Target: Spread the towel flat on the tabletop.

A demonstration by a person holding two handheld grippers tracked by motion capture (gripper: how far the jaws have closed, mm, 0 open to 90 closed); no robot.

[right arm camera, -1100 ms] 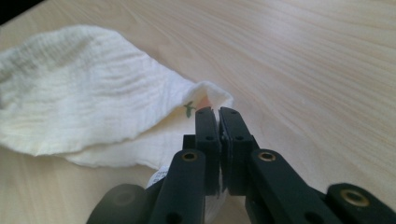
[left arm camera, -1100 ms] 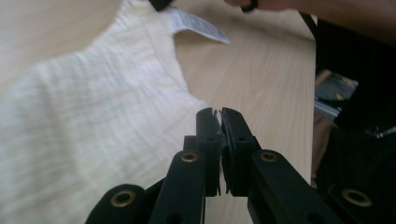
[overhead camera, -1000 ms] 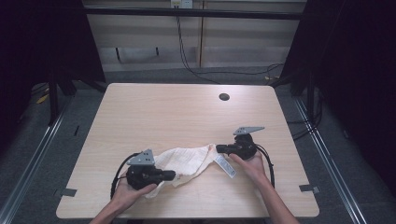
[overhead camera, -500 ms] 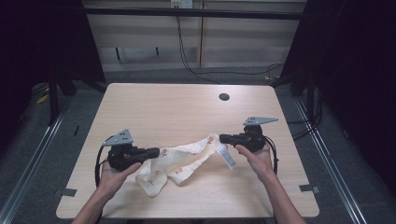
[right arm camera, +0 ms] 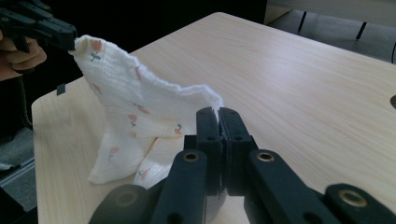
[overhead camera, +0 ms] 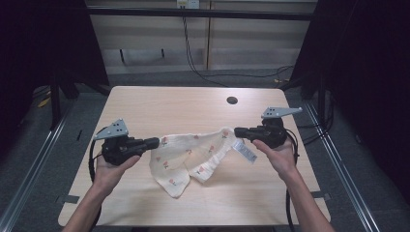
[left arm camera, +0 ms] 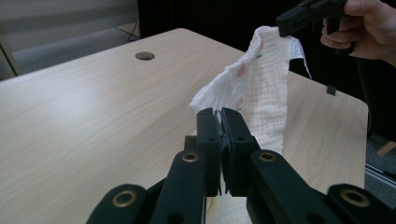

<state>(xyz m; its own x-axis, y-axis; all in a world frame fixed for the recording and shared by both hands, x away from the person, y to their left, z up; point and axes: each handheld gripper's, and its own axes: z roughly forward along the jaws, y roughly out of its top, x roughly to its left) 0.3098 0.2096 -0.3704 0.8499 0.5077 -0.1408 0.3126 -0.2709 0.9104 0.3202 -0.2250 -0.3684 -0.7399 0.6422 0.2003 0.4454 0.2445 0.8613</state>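
A cream cloth (overhead camera: 191, 154) with small red flower prints hangs stretched between the two grippers above the light wooden table (overhead camera: 159, 104). My left gripper (overhead camera: 155, 142) is shut on the cloth's left corner. My right gripper (overhead camera: 238, 132) is shut on its right corner, where a white label (overhead camera: 244, 150) dangles. The cloth's lower folds sag down toward the tabletop. In the left gripper view the cloth (left arm camera: 252, 88) rises from my pinched jaws to the other gripper (left arm camera: 306, 16). In the right gripper view the cloth (right arm camera: 135, 107) runs up to the other gripper (right arm camera: 51, 30).
A round cable hole (overhead camera: 232, 100) sits in the table near its far edge. Dark frame posts and floor rails flank the table on both sides. Cables trail on the floor behind the table.
Both hands have risen and drawn apart, the left one moving left. The cloth has gone from a bunched heap on the table to a strip stretched and lifted between the grippers.
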